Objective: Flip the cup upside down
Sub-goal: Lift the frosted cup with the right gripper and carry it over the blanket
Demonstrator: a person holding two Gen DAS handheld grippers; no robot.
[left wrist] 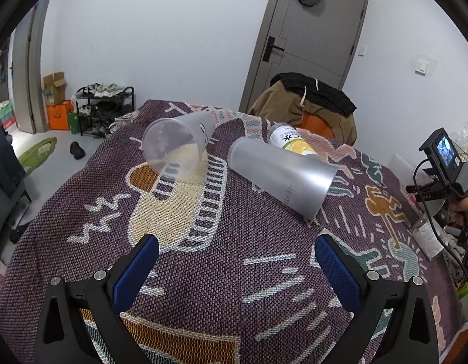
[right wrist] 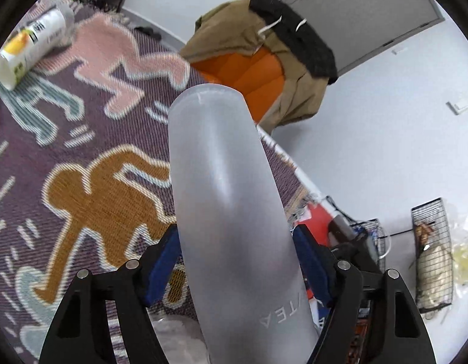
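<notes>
Two frosted plastic cups lie on their sides on the patterned cloth (left wrist: 222,273): one (left wrist: 176,145) at the left with its mouth toward me, one (left wrist: 282,176) at the middle right. My left gripper (left wrist: 235,261) is open and empty, above the cloth in front of them. My right gripper (right wrist: 235,257) is shut on a third frosted cup (right wrist: 231,206), its blue pads (right wrist: 162,261) pressing both sides, base pointing away above the cloth's edge. The right gripper's body also shows in the left wrist view (left wrist: 446,170) at the far right.
A white printed can (left wrist: 294,141) lies on its side behind the right cup; it also shows in the right wrist view (right wrist: 30,45). A chair with a brown jacket (left wrist: 310,106) stands past the table. Wire baskets (right wrist: 431,257) and clutter sit at the right edge.
</notes>
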